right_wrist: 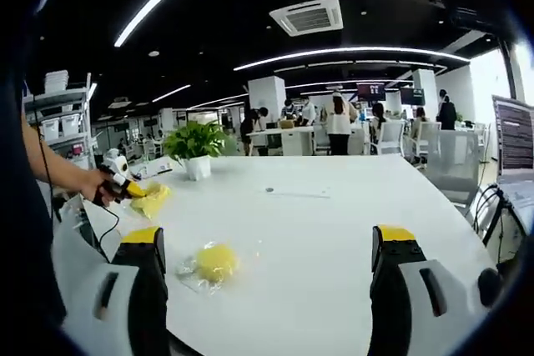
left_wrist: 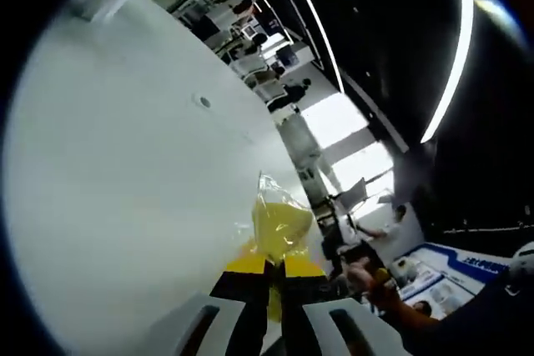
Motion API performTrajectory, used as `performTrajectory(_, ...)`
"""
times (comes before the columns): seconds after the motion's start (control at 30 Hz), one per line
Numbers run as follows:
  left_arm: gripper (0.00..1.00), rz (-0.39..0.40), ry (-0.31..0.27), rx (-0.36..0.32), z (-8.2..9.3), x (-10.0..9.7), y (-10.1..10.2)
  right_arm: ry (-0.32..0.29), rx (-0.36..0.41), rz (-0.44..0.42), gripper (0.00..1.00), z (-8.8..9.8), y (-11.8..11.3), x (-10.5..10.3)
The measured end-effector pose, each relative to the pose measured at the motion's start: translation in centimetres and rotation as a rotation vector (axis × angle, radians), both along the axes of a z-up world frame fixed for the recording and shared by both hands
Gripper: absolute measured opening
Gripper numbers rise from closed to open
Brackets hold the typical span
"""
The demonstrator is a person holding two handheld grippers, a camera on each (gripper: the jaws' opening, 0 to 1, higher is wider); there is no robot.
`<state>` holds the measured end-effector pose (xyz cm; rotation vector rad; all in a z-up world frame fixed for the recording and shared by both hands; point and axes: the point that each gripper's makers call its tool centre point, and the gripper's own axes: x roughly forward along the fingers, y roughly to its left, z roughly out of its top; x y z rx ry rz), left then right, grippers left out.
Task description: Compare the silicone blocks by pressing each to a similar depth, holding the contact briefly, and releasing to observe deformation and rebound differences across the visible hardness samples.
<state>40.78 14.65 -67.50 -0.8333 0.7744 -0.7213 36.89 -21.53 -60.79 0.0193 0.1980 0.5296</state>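
Note:
In the left gripper view my left gripper (left_wrist: 267, 266) is shut on a yellow silicone block in a clear bag (left_wrist: 280, 226), held up off the white table (left_wrist: 125, 172). The right gripper view shows that same left gripper (right_wrist: 125, 186) in a hand at the left, with its bagged block (right_wrist: 153, 200) just above the table. A second yellow block in clear wrap (right_wrist: 214, 263) lies on the table (right_wrist: 317, 231) near my right gripper's left jaw. My right gripper (right_wrist: 267, 239) is open wide, with nothing between its jaws.
A potted plant (right_wrist: 194, 149) stands at the table's far left. A laptop (right_wrist: 512, 149) sits at the right edge, with cables below it. Office desks and several people fill the background. A hand (left_wrist: 367, 277) shows at the lower right of the left gripper view.

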Motion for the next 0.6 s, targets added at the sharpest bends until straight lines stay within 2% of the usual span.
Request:
performTrajectory(0.07, 0.02, 0.002, 0.034, 0.005, -1.1, 0.0, 0.3, 0.010, -0.039, 0.012, 0.97, -1.1, 0.1, -0.4)
performTrajectory(0.23, 0.02, -0.014, 0.099, -0.001, -3.3, 0.0, 0.2, 0.038, -0.036, 0.017, 0.97, -2.7, -0.4, -0.8)
performTrajectory(0.3, 0.02, -0.017, 0.152, -0.015, -4.4, -0.3, 0.1, 0.056, -0.043, 0.022, 0.97, -3.4, -0.5, -0.9)
performTrajectory(0.5, 0.02, 0.002, 0.200, 0.001, -6.5, -0.2, 0.9, 0.084, -0.060, 0.028, 0.97, -5.0, -1.4, -1.1)
performTrajectory(0.57, 0.02, 0.007, 0.218, -0.001, -6.9, -0.3, 1.2, 0.104, -0.079, 0.026, 0.97, -5.8, -1.8, -1.3)
performTrajectory(0.6, 0.02, 0.013, 0.224, 0.008, -7.1, -0.3, 1.3, 0.134, -0.088, 0.021, 0.97, -6.4, -2.0, -1.6)
